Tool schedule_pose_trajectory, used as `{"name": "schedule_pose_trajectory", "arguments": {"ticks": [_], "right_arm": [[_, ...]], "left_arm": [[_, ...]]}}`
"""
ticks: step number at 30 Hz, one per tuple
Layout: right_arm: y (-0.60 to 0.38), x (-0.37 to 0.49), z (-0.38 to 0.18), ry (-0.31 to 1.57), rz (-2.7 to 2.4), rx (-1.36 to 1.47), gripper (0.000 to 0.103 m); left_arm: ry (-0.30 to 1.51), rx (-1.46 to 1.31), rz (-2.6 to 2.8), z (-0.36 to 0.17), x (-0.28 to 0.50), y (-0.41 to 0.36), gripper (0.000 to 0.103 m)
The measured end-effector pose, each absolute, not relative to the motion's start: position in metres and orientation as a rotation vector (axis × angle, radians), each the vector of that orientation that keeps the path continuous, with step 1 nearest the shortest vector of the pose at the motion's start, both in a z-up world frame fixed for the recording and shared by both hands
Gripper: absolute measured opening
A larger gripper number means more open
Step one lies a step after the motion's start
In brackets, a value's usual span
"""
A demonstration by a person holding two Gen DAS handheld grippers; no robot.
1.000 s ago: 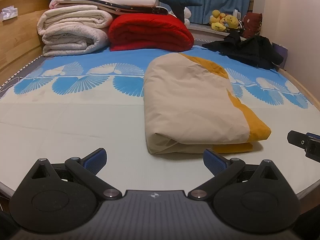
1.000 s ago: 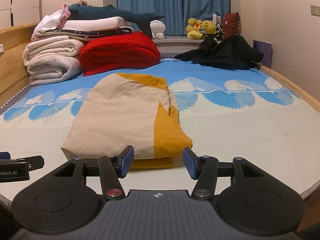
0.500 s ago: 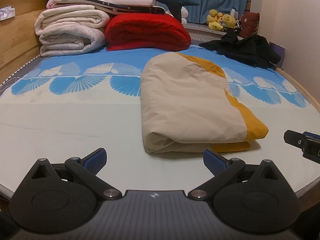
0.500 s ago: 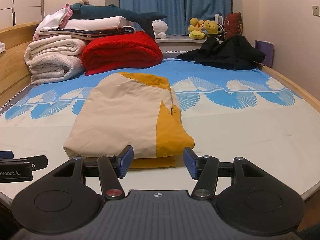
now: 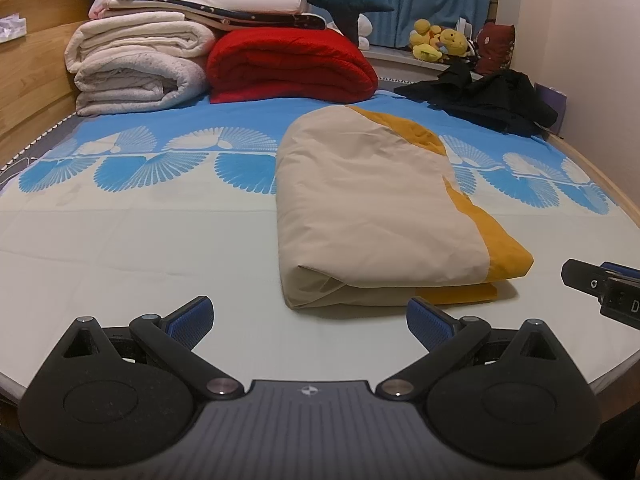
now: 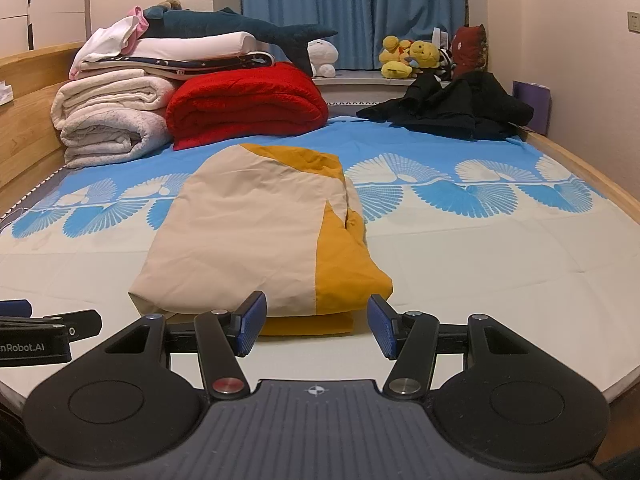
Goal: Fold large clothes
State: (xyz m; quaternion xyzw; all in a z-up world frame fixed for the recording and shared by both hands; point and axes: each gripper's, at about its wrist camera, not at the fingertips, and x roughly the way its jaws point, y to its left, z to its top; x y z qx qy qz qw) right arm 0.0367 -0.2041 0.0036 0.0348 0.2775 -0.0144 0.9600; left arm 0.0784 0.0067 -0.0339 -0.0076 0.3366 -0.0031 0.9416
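Note:
A beige and mustard-yellow garment [image 5: 372, 208] lies folded into a thick rectangle on the bed [image 5: 120, 248]; it also shows in the right wrist view [image 6: 256, 240]. My left gripper [image 5: 310, 316] is open and empty, just short of the garment's near edge and left of its middle. My right gripper [image 6: 316, 326] is open and empty, just in front of the garment's near yellow corner. Each gripper shows at the edge of the other's view: the right gripper [image 5: 604, 288] and the left gripper [image 6: 40, 332].
Folded white blankets [image 5: 136, 68] and a red quilt [image 5: 292, 64] are stacked at the head of the bed by the wooden headboard [image 5: 28, 60]. A black garment [image 6: 452, 108] lies crumpled at the far right. Plush toys [image 6: 408, 56] sit on the sill.
Both grippers have drawn back slightly from the folded garment and tilted a little. Both stay open and empty. The garment has not moved.

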Motion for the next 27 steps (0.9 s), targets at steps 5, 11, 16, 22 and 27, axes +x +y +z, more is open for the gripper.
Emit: {"name": "schedule_pose_trajectory", "arguments": {"ticks": [5,11,16,22,27], "right_arm": [[-0.204,0.0365,0.0036,0.562,-0.03,0.07,0.058],[-0.2038,0.0366,0.0037,0.563,-0.03,0.071,0.058],[-0.2034,0.0367,0.0037,0.563,-0.03,0.071,0.058],[-0.2028,0.0369,0.0038,0.563,-0.031,0.072,0.058],[-0.2026,0.037,0.0038,0.563,-0.031,0.072,0.058]], "left_arm": [[0.685,-0.014,-0.011,-0.0338,0.0785,0.0053,0.103],[0.685,-0.015,-0.013,-0.0343,0.0789,0.0045,0.103],[0.684,-0.013,-0.016,-0.0342,0.0788,0.0048,0.103],[0.683,-0.013,-0.016,-0.034,0.0786,0.0039,0.103],[0.68,-0.011,-0.02,-0.035,0.0788,0.0043,0.103]]}}
